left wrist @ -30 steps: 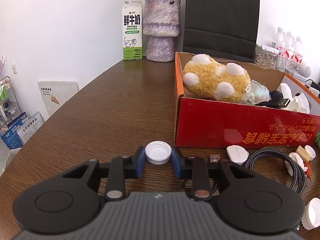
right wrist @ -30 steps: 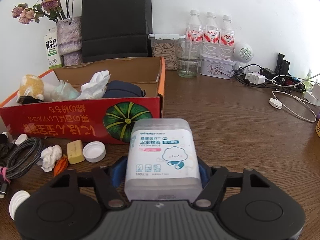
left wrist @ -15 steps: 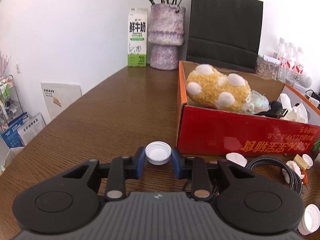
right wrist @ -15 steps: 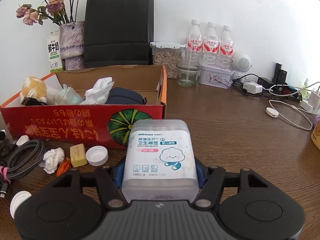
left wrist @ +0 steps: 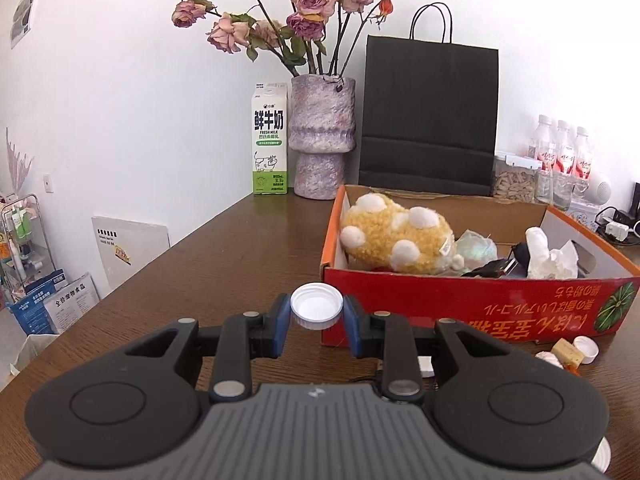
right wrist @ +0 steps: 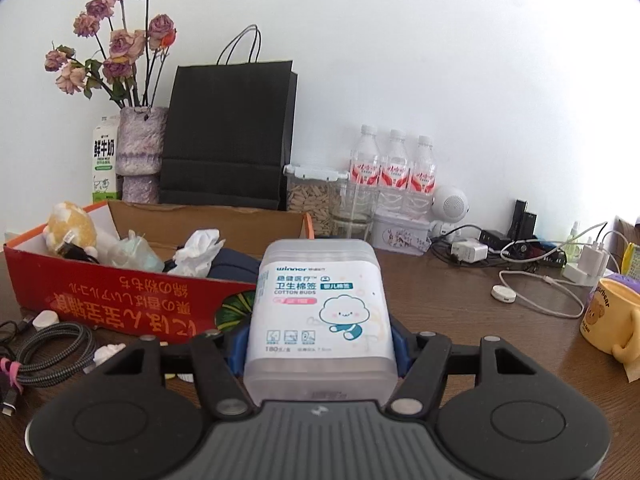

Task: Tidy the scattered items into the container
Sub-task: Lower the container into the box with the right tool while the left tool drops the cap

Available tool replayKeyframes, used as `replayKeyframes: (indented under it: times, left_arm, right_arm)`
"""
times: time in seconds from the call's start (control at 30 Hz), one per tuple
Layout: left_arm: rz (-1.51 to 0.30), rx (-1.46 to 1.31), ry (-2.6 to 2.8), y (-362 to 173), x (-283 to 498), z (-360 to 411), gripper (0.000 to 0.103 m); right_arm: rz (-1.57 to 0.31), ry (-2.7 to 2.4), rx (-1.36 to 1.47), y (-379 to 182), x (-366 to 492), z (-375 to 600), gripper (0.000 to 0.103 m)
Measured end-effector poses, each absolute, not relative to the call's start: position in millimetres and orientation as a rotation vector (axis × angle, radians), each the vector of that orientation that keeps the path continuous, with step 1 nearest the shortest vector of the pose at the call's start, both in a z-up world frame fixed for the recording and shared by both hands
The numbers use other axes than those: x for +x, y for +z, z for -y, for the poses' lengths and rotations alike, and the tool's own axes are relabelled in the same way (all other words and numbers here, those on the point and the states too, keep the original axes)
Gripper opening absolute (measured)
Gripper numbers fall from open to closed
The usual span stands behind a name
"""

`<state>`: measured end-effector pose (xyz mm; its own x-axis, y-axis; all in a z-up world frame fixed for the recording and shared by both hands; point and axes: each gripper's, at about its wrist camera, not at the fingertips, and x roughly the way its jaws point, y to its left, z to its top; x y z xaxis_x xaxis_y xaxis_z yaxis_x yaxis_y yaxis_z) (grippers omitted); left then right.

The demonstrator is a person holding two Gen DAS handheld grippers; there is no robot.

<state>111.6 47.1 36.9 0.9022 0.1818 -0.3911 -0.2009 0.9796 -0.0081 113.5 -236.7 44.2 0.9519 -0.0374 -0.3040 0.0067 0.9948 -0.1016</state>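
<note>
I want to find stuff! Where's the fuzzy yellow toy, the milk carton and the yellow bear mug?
fuzzy yellow toy [left wrist: 400, 240]: left wrist view, middle of its body.
milk carton [left wrist: 270, 140]: left wrist view, front label.
yellow bear mug [right wrist: 608, 316]: right wrist view, its side.

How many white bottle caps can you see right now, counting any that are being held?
3, possibly more. One white cap is gripped in the left gripper. A second cap lies on the table in front of the red box. A third peeks out bottom right. Others may be hidden behind the grippers.

Left hand-held gripper [left wrist: 316, 314] and right hand-held gripper [right wrist: 320, 344] both raised, tilted up, more wall visible
</note>
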Motion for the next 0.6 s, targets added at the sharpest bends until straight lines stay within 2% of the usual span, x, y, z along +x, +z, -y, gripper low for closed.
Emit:
replayKeyframes:
  times: [0.4,0.6]
  left_arm:
    - [-0.285,-0.043,0.086,85.6,143.4,-4.8,0.029]
    - [-0.269,-0.059,0.067,85.0,178.0,13.1,0.029]
  right_arm:
    - [-0.231,0.125,-0.042,83.4,147.7,187.6,0.063]
    - [-0.21,0.141,-0.022,90.7,180.2,166.8,0.063]
